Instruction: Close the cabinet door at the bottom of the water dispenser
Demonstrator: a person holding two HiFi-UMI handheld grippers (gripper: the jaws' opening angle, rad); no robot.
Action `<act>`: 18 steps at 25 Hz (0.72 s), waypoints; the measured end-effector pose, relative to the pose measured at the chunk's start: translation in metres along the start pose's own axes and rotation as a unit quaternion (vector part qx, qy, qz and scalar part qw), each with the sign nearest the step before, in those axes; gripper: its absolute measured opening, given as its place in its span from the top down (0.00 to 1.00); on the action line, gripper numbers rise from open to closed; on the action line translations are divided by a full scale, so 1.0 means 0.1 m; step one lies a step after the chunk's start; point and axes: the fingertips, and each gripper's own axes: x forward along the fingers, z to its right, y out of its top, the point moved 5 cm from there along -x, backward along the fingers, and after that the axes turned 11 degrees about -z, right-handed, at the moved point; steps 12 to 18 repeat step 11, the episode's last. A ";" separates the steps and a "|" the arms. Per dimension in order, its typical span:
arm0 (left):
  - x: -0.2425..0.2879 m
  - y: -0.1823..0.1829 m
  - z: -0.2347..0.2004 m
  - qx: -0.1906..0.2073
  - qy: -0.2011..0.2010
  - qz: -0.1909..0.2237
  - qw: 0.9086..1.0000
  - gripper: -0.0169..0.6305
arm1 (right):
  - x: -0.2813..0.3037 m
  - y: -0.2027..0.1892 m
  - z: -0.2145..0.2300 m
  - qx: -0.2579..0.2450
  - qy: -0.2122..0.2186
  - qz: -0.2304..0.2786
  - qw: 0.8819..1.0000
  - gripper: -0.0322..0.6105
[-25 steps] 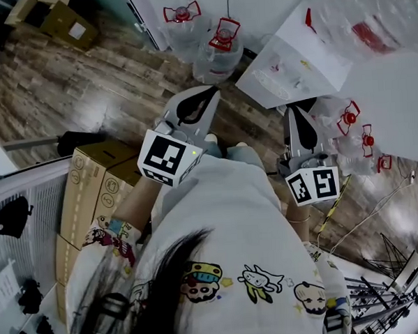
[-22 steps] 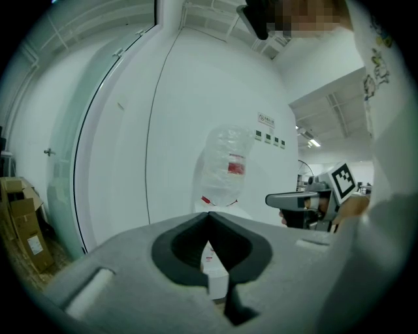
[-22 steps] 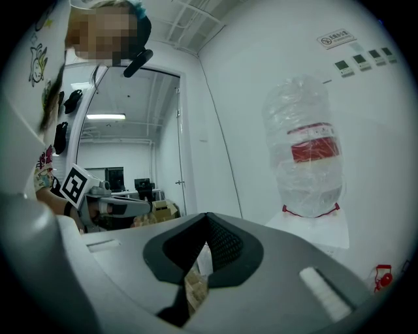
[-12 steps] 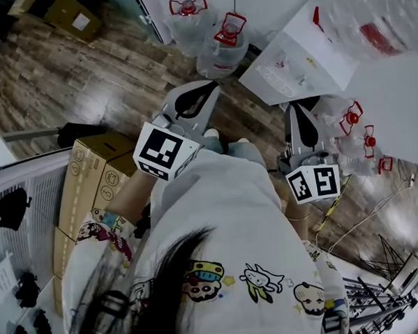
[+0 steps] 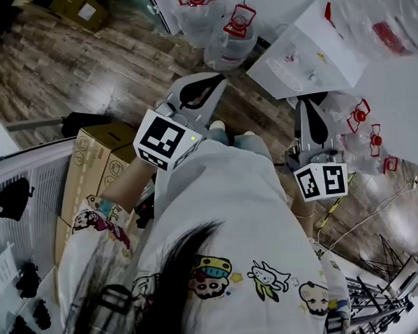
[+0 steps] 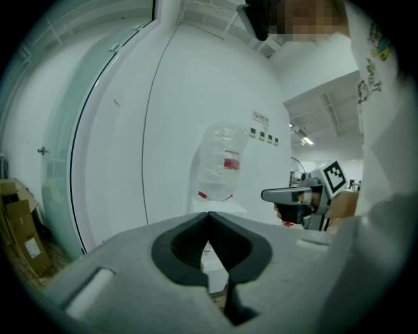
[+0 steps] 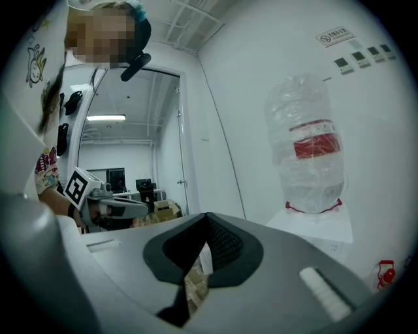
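Note:
The white water dispenser stands ahead at the upper right, with a clear bottle upside down on top. Its bottom cabinet door is hidden below the dispenser's top in the head view and behind the jaws in both gripper views. My left gripper is shut and empty, held out short of the dispenser. My right gripper is also shut and empty, close beside the dispenser's near corner. In the left gripper view the bottle rises above the shut left gripper. The right gripper view shows the bottle right of the shut right gripper.
Two spare water jugs stand on the wood floor left of the dispenser, and more jugs with red handles lie to its right. Cardboard boxes are stacked at my left. A glass door curves off to the left.
The head view has shifted, so the scene sits slightly lower and to the right. Both grippers keep about the same pose and stay shut.

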 end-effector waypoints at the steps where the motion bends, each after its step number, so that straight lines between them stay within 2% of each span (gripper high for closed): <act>1: -0.01 -0.01 -0.01 -0.001 0.001 -0.002 1.000 0.97 | 0.00 0.00 0.00 0.000 0.000 0.000 1.000 0.94; 18: 0.03 0.04 -0.07 0.003 0.000 0.006 1.000 0.97 | -0.03 0.03 0.02 -0.005 -0.006 0.004 1.000 0.94</act>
